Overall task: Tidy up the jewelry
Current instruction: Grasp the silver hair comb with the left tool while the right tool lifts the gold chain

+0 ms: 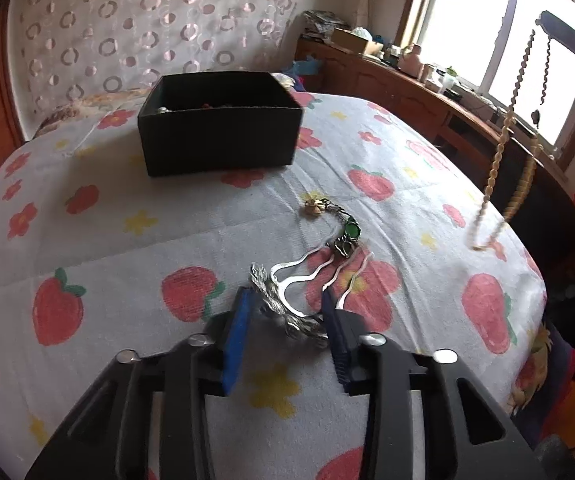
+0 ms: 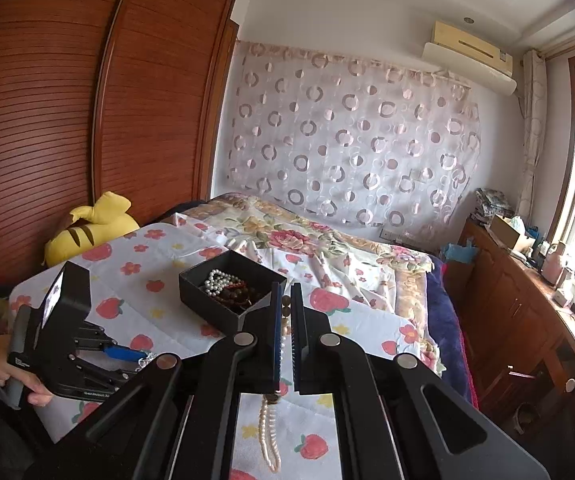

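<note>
Currently logged, subjectless: left gripper (image 1: 285, 300) low over the strawberry-print cloth (image 1: 99, 240) on the bed, blue-padded fingers (image 1: 239, 336) spread apart, straddling a silver metal floral hair comb with wavy prongs (image 1: 287, 280); contact with the pads could not be confirmed. Just beyond the comb lay a small gold-toned charm on a chain with a green stone (image 1: 333, 220). Further back sat a black rectangular cardboard box (image 1: 219, 124), top uncovered, already holding white pearls and dark brown beads (image 2: 227, 286). Right gripper (image 2: 286, 308) raised above the cloth near the box, fingers nearly closed, pinching a cream-white pearl bead necklace (image 2: 269, 428); strand dangled free beneath, visible hanging at right in the left wrist view (image 1: 495, 168).
</note>
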Motion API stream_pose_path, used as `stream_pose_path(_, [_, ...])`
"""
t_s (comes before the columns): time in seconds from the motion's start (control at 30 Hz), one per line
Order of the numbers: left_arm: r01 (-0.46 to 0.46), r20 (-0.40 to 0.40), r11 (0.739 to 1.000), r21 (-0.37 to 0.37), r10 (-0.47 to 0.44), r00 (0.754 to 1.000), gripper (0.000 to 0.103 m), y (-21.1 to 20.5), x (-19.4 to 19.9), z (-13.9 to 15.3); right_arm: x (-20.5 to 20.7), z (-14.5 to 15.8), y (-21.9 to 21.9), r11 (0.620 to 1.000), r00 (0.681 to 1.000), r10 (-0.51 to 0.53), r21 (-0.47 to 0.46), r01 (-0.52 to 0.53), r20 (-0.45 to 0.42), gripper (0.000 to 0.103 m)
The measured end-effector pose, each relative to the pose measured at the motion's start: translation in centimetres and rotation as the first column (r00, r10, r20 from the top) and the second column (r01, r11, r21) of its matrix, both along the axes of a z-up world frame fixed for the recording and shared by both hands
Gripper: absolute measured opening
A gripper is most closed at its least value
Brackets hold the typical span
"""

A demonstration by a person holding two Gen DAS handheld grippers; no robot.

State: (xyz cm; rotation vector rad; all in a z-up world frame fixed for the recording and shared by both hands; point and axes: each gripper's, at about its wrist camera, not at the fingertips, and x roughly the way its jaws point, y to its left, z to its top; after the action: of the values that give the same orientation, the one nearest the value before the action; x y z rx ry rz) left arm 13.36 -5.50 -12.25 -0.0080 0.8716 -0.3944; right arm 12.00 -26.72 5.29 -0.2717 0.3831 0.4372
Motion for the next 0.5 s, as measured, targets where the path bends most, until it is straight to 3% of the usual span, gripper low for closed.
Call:
stream_pose_path(0.03, [-0.002, 0.010, 1.000, 0.000, 0.002, 1.000, 0.017, 0.1, -0.2, 0.3, 0.1, 0.1, -0.1, 1.000, 1.000, 0.001, 0.000, -0.001, -0.003, 0.005])
stream_pose_path(0.1, [-0.001, 0.020, 1.000, -0.003, 0.001, 1.000, 0.012, 0.4, -0.3, 1.2, 0.2, 0.2, -0.2, 1.000, 1.000, 0.000, -0.002, 0.000, -0.008, 0.005])
stream_pose_path(0.5, [-0.022, 0.068, 1.000, 0.018, 0.021, 0.997, 0.011, 1.3, -0.6, 2.9, 0.5, 0.1, -0.1, 1.000, 1.000, 0.000, -0.002, 0.000, -0.014, 0.005])
